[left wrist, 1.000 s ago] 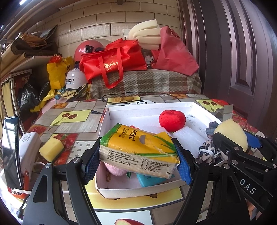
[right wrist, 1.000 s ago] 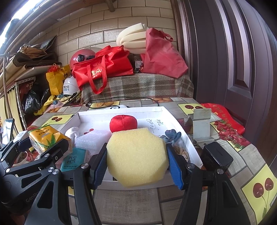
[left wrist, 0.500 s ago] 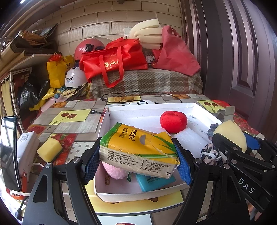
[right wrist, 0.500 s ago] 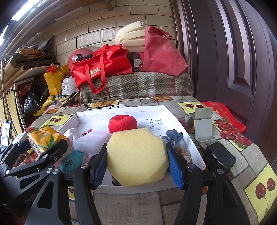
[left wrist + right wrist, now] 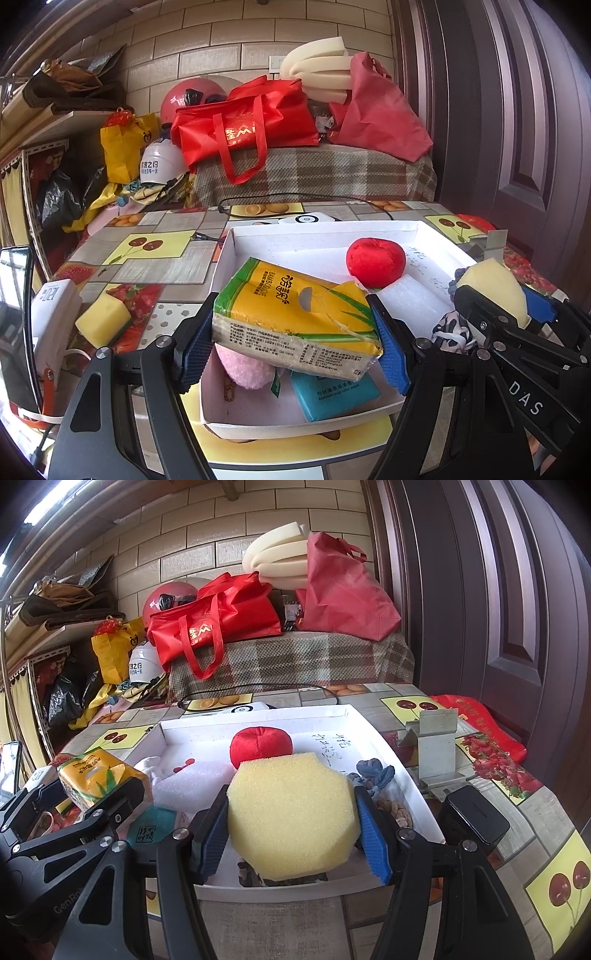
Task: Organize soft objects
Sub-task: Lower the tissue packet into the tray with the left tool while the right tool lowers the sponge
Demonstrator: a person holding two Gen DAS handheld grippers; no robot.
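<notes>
1. Behind the table (image 5: 155, 266), with its fruit-print cloth, a tiled wall backs a plaid-covered bench piled with red bags (image 5: 243, 125) and a pink helmet (image 5: 188, 99); a dark door (image 5: 498, 609) stands to the right.
2. On the table sits a shallow white tray (image 5: 288, 236) holding a red plush ball (image 5: 375, 262), a white foam block (image 5: 413, 299), a pink fuzzy toy (image 5: 243, 369) and a teal tissue pack (image 5: 332, 395).
3. Left gripper (image 5: 295, 339) is clamped on a yellow tissue pack (image 5: 295, 317), blue pads pressing both ends. The soft wrapper is crumpled and tilted, with green leaf print and a torn corner, held above the tray's near end.
4. Right gripper (image 5: 291, 823) is clamped on a yellow sponge (image 5: 291, 812), a porous, many-sided block squeezed between blue pads, over the tray's near edge.
5. Another yellow sponge piece (image 5: 103, 321) lies on the cloth left of the tray.
</notes>
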